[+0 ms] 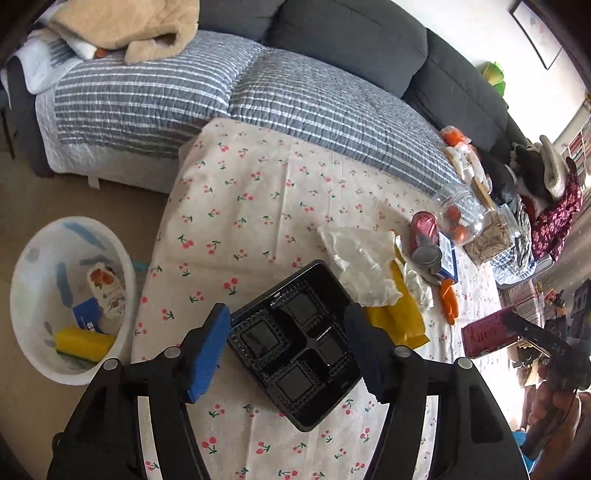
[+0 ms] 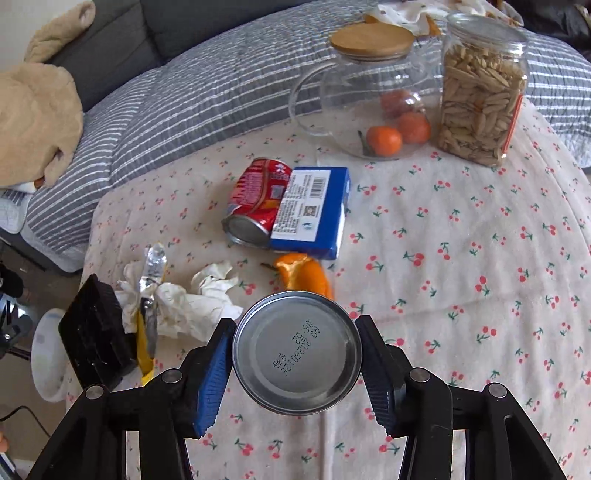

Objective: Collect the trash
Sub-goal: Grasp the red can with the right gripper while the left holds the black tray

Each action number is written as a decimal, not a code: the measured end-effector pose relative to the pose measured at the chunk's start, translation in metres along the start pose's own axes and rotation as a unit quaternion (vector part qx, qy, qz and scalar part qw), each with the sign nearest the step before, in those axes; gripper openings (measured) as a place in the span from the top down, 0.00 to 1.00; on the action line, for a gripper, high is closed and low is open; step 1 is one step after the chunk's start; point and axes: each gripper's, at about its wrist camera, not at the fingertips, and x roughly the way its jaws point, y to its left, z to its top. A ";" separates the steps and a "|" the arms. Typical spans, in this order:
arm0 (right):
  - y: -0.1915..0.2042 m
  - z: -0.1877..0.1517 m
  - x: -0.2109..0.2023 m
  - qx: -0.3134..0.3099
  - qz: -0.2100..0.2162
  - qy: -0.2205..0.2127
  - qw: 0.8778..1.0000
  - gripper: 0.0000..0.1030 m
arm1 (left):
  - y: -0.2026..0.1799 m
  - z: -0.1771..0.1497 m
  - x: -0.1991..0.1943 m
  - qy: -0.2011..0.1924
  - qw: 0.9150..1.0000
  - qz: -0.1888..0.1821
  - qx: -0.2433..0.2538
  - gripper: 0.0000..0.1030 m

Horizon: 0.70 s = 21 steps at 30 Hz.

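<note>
My left gripper (image 1: 286, 330) is open, its fingers on either side of a black plastic tray (image 1: 295, 343) that lies on the cherry-print tablecloth (image 1: 243, 206). My right gripper (image 2: 295, 352) is shut on a metal can (image 2: 297, 350), whose silver bottom faces the camera. On the table lie a crushed red can (image 2: 253, 201), a blue carton (image 2: 312, 210), an orange peel (image 2: 304, 275), crumpled white tissues (image 2: 184, 299) and a yellow wrapper (image 1: 397, 314). A white bin (image 1: 70, 299) on the floor at left holds a yellow sponge and packets.
A glass jar with tangerines (image 2: 373, 96) and a jar of nuts (image 2: 480, 88) stand at the table's far side. A sofa with a striped grey quilt (image 1: 258, 92) is behind the table. A beige blanket (image 1: 129, 26) lies on it.
</note>
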 end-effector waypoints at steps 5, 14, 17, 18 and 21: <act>0.013 -0.008 0.003 -0.014 -0.003 0.008 1.000 0.45 | -0.009 -0.014 0.031 0.051 0.998 0.031 0.018 0.34; 0.011 -0.012 0.014 -0.027 -0.024 0.026 0.999 0.45 | -0.036 -0.028 0.064 0.066 0.987 0.131 0.066 0.23; 0.009 -0.012 0.015 -0.029 -0.028 0.029 0.999 0.45 | -0.043 -0.026 0.058 0.044 0.982 0.160 0.094 0.23; 0.008 -0.012 0.015 -0.028 -0.028 0.030 0.999 0.45 | -0.046 -0.025 0.056 0.036 0.980 0.165 0.105 0.23; 0.004 -0.013 0.015 -0.024 -0.030 0.032 0.999 0.45 | -0.047 -0.021 0.060 0.041 0.974 0.176 0.137 0.23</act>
